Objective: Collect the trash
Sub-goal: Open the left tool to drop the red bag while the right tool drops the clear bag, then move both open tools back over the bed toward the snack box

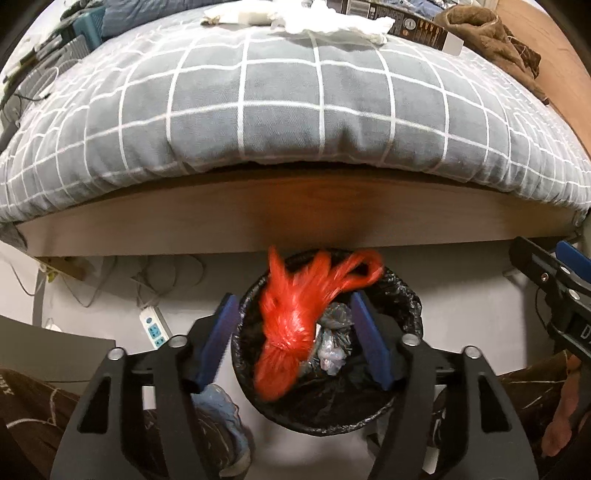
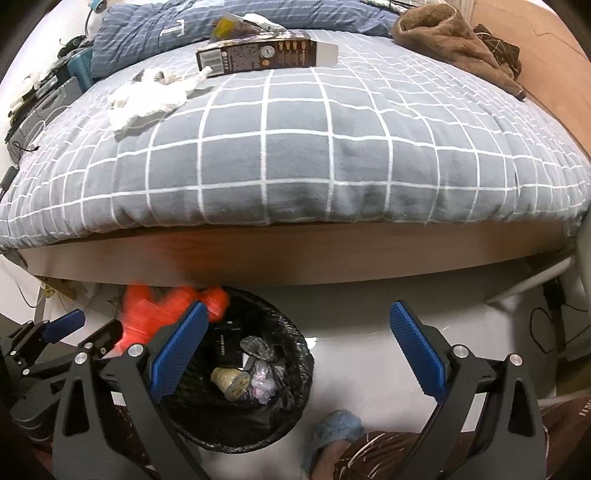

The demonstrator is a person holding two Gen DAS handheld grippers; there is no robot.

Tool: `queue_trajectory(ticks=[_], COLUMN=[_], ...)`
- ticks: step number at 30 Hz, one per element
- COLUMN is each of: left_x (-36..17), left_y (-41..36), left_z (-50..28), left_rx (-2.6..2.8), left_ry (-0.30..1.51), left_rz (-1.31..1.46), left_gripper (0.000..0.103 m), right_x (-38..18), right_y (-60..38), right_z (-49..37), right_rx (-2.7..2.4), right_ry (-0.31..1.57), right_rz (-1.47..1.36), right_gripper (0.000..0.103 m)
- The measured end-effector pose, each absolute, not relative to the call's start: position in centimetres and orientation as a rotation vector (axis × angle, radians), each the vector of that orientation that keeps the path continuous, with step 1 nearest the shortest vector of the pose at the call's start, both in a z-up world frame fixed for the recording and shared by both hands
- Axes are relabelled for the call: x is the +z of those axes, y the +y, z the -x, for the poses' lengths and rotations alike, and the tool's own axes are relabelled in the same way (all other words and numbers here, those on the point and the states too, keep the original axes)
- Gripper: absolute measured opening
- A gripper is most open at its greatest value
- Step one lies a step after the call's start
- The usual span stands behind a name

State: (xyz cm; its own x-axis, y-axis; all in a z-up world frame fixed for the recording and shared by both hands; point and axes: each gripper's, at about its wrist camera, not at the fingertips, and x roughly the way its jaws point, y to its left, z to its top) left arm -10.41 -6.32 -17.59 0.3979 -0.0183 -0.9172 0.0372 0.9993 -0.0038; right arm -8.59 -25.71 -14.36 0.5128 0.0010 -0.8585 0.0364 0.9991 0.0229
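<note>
One blurred red bag (image 1: 295,325), seemingly upright, handles upward, over bin (image 1: 406,295).

"t" on blue bedding (image 2: 180,27)

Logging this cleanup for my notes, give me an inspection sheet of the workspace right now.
Surface: grey checked bedspread, white floor below.
Job's things: red plastic bag, blurred, over the black-lined trash bin.
Clutter: white tissues, dark carton, brown cloth.
Grippers: left gripper open around the bag, pads apart from it; right gripper open, empty.
Cables: power strip, loose cords under the bed.
Surroundings: blue slipper.
</note>
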Motion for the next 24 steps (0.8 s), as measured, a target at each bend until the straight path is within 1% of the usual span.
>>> queue_trajectory(ticks=[1, 3, 7, 16, 24], left_x=[-17.3, -16.5, -14.6, -10.9, -8.3], left_y=[-6.2, -6.1, -5.5, -4.5, -3.2], left_z=[10.3, 10.1, 9.7, 7.5, 4.4], left_rx=[-0.029, -0.021, 0.001, 0.008, 0.018], left_ry=[1.153, 1.133, 1.071, 0.982, 0.916], left_rz=[-0.023, -0.026, -0.035, -0.003, 0.012], left_gripper=[0.073, 0.078, 0.097, 0.097, 0.097], right_x=[-14.2, -13.9, -12.2, -8.1, -5.8], right_y=[-25.6, -25.5, -25.5, -25.0, -24.7], right_z=[8.5, 8.4, 8.1, 7.5, 5.7], right_rx=[-0.022, -0.019, -0.018, 0.003, 0.03], right_ry=[1.028, 1.02, 0.966, 0.848, 0.806], right_rz=[-0.036, -0.038, -0.038, -0.019, -0.005], right_gripper=[0.095, 0.095, 0.095, 0.095, 0.094])
